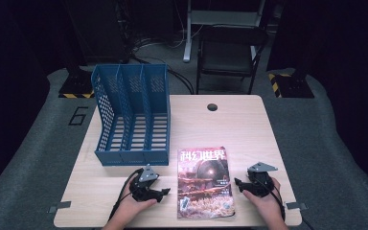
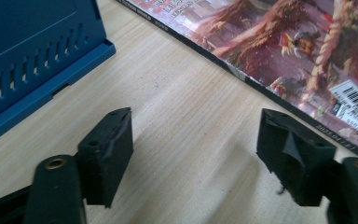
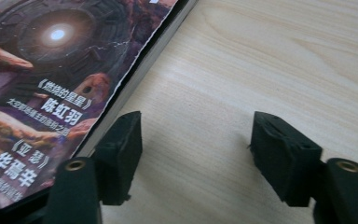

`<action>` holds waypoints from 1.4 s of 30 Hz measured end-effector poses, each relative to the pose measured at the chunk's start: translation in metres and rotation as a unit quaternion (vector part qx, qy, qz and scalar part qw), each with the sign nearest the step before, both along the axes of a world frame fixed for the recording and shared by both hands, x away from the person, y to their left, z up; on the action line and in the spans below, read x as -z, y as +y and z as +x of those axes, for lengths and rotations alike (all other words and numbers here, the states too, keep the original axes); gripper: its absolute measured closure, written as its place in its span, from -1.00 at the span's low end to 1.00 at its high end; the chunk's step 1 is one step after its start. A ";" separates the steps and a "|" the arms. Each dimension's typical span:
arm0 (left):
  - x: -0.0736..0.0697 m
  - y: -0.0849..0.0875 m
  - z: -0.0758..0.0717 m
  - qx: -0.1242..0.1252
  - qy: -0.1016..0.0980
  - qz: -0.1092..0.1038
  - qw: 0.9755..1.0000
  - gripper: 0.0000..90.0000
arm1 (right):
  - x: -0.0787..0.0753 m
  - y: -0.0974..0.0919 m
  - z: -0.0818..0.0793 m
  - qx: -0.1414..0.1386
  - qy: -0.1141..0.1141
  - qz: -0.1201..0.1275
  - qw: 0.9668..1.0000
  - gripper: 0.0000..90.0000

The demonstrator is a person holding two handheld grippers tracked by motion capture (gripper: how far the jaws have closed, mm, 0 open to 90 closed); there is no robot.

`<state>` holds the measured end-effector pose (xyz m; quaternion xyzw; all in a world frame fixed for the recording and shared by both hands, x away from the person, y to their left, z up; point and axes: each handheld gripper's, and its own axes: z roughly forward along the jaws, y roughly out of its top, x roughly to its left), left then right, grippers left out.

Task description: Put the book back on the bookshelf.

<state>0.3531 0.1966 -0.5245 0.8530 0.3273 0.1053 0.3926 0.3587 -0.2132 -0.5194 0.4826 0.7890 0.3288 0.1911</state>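
Near the front edge of the table (image 1: pixel 268 124), the left gripper (image 1: pixel 165 193) & right gripper (image 1: pixel 236 185) rest low on the wood, one on each side of the magazine (image 1: pixel 205 184), prob. so both can reach its long edges. Both have jaws wide apart w/ nothing in them; the right one's jaw sits just beside the magazine edge. The magazine lies flat, cover up, and farther back on the left stands the blue file rack (image 1: pixel 132 115), open side up, likely where the magazine goes.
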 end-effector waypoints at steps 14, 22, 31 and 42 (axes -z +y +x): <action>-0.011 -0.008 -0.004 -0.004 0.051 -0.034 0.998 -0.15 | -0.016 0.007 -0.004 -0.032 0.012 0.042 0.999 -0.01; -0.016 -0.022 -0.002 0.008 0.064 -0.043 0.997 -0.14 | -0.021 0.017 -0.005 -0.042 0.011 0.046 0.998 -0.01; -0.017 -0.033 0.003 0.001 0.078 -0.064 0.995 -0.05 | -0.020 0.020 -0.004 -0.039 0.016 0.056 0.998 0.04; -0.014 -0.049 0.004 -0.017 0.071 -0.052 0.996 -0.01 | -0.016 0.027 -0.001 -0.046 0.030 0.069 0.996 0.08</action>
